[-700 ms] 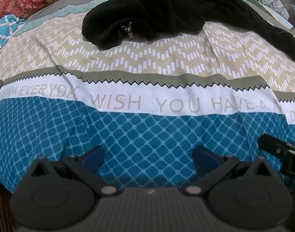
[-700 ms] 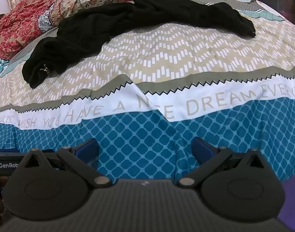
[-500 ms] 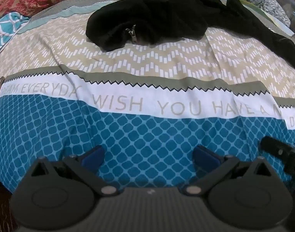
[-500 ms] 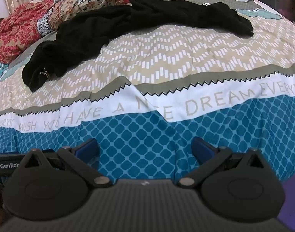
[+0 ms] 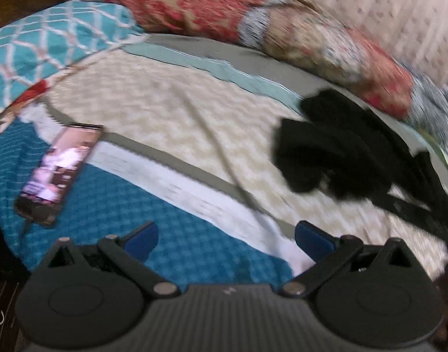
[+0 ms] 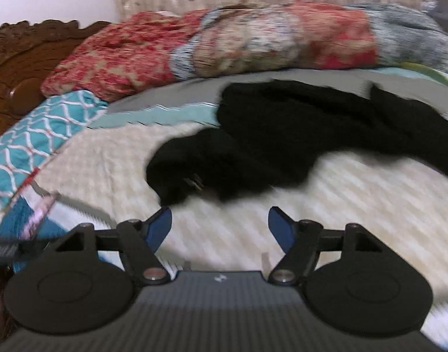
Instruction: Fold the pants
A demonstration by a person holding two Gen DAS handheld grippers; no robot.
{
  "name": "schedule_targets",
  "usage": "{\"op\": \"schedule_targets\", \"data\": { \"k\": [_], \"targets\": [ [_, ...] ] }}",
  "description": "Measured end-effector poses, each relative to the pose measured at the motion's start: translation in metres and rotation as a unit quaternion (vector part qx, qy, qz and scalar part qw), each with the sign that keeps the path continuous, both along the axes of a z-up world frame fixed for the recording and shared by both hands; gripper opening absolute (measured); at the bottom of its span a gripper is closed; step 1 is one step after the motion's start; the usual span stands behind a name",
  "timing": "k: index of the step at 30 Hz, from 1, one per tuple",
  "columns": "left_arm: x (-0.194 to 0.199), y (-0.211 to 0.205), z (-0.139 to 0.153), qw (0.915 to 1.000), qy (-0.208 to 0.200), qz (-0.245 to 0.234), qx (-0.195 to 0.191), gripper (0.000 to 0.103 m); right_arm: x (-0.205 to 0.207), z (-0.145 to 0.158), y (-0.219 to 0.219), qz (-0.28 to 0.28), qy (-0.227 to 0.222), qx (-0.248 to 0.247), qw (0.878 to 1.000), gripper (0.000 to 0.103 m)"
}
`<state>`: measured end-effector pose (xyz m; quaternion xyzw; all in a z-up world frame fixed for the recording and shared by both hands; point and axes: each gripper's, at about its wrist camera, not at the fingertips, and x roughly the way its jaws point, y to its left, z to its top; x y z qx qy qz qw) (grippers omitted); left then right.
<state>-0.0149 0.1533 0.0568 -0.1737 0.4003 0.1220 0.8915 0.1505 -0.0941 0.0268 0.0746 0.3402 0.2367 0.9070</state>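
Black pants [image 6: 297, 140] lie crumpled on the beige zigzag part of the bedspread, waist end with a metal zipper [image 6: 196, 182] nearest me. In the left wrist view the pants [image 5: 335, 158] lie at the right. My right gripper [image 6: 219, 228] is open and empty, just short of the waist end. My left gripper [image 5: 225, 237] is open and empty over the blue and white bands, left of the pants. Both views are blurred.
A phone [image 5: 58, 170] with a lit screen lies on the blue band at the left. A red patterned quilt [image 6: 224, 44] is heaped along the back. A teal pillow [image 6: 33, 140] and a carved wooden headboard [image 6: 21, 58] are at the left.
Both grippers have moved forward over the bed toward the pants and swung left. The phone, quilt and headboard have come into view. Both jaws stay open.
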Motion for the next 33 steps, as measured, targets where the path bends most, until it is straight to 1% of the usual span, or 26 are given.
{"op": "schedule_targets", "data": {
  "k": [2, 3, 5, 6, 7, 8, 9, 10, 11, 13, 16, 18, 19, 20, 21, 22, 23, 25, 26, 27, 28, 29, 30, 31, 32, 33],
  "targets": [
    [-0.004, 0.009, -0.003, 0.9999, 0.003, 0.016, -0.002, 0.099, 0.025, -0.002, 0.025, -0.006, 0.0, 0.015, 1.0, 0.076],
    [-0.003, 0.011, -0.005, 0.9998, 0.007, 0.019, -0.002, 0.098, 0.032, 0.0, 0.028, -0.02, 0.002, 0.024, 1.0, 0.077],
    [-0.002, 0.012, -0.01, 0.9997, 0.013, 0.02, -0.005, 0.09, 0.047, -0.004, 0.045, -0.045, -0.029, -0.014, 0.998, 0.081],
    [0.0, 0.012, -0.012, 0.9997, 0.014, 0.017, -0.005, 0.085, 0.054, -0.01, 0.055, -0.039, -0.039, -0.04, 0.998, 0.079],
    [0.0, 0.011, -0.013, 0.9998, 0.015, 0.013, -0.004, 0.074, 0.061, -0.018, 0.059, -0.017, -0.029, -0.07, 0.997, 0.048],
    [0.002, 0.01, -0.012, 0.9999, 0.014, 0.005, -0.005, 0.062, 0.065, -0.024, 0.06, 0.007, -0.015, -0.082, 0.997, 0.025],
    [0.005, 0.012, -0.01, 0.9999, 0.01, -0.002, -0.007, 0.058, 0.068, -0.027, 0.053, 0.022, 0.009, -0.074, 0.997, 0.018],
    [0.009, 0.01, -0.009, 0.9999, 0.007, -0.01, -0.009, 0.054, 0.064, -0.023, 0.04, 0.018, 0.021, -0.05, 0.998, 0.016],
    [0.012, 0.011, -0.007, 0.9999, 0.002, -0.014, -0.009, 0.052, 0.059, -0.014, 0.026, 0.015, 0.018, -0.031, 0.999, 0.016],
    [0.022, 0.007, -0.002, 0.9997, -0.009, -0.024, 0.0, 0.052, 0.036, 0.008, -0.013, -0.008, -0.005, -0.008, 1.0, 0.014],
    [0.048, -0.009, 0.008, 0.9979, -0.029, -0.054, 0.022, 0.053, 0.002, 0.053, -0.085, -0.085, -0.059, 0.026, 0.994, 0.014],
    [0.076, -0.023, 0.013, 0.9955, -0.04, -0.08, 0.029, 0.056, -0.028, 0.083, -0.149, -0.164, -0.109, 0.021, 0.98, 0.014],
    [0.091, -0.029, 0.014, 0.9944, -0.044, -0.091, 0.029, 0.06, -0.04, 0.094, -0.174, -0.202, -0.13, 0.011, 0.971, 0.014],
    [0.11, -0.037, 0.015, 0.993, -0.05, -0.104, 0.024, 0.07, -0.051, 0.103, -0.2, -0.239, -0.145, 0.003, 0.96, 0.014],
    [0.127, -0.044, 0.015, 0.9921, -0.055, -0.112, 0.016, 0.076, -0.063, 0.112, -0.231, -0.281, -0.155, -0.002, 0.947, 0.014],
    [0.146, -0.052, 0.014, 0.9911, -0.059, -0.119, 0.006, 0.091, -0.067, 0.115, -0.248, -0.311, -0.156, -0.01, 0.937, 0.014],
    [0.167, -0.059, 0.011, 0.9901, -0.061, -0.126, -0.009, 0.1, -0.073, 0.116, -0.269, -0.336, -0.151, -0.01, 0.93, 0.014],
    [0.207, -0.073, 0.001, 0.9883, -0.056, -0.138, -0.035, 0.102, -0.078, 0.111, -0.301, -0.38, -0.124, 0.005, 0.917, 0.014],
    [0.231, -0.08, -0.007, 0.9881, -0.044, -0.139, -0.049, 0.103, -0.084, 0.105, -0.314, -0.392, -0.112, 0.016, 0.913, 0.014],
    [0.251, -0.084, -0.014, 0.9896, -0.029, -0.127, -0.061, 0.103, -0.09, 0.097, -0.323, -0.403, -0.1, 0.023, 0.909, 0.014],
    [0.272, -0.088, -0.023, 0.9905, -0.008, -0.105, -0.087, 0.103, -0.091, 0.09, -0.324, -0.411, -0.089, 0.026, 0.907, 0.014],
    [0.288, -0.089, -0.032, 0.9881, 0.008, -0.09, -0.124, 0.102, -0.09, 0.085, -0.322, -0.415, -0.078, 0.031, 0.906, 0.014],
    [0.302, -0.091, -0.04, 0.9822, 0.019, -0.084, -0.167, 0.1, -0.091, 0.077, -0.323, -0.418, -0.064, 0.04, 0.905, 0.014],
    [0.314, -0.094, -0.046, 0.9755, 0.025, -0.08, -0.203, 0.083, -0.084, 0.079, -0.329, -0.418, -0.052, 0.051, 0.906, 0.014],
    [0.325, -0.098, -0.051, 0.9712, 0.03, -0.076, -0.224, 0.039, -0.081, 0.077, -0.328, -0.418, -0.044, 0.057, 0.906, 0.014],
    [0.333, -0.104, -0.054, 0.9701, 0.045, -0.071, -0.228, 0.019, -0.083, 0.076, -0.33, -0.418, -0.041, 0.061, 0.906, 0.014]
  ]
}}
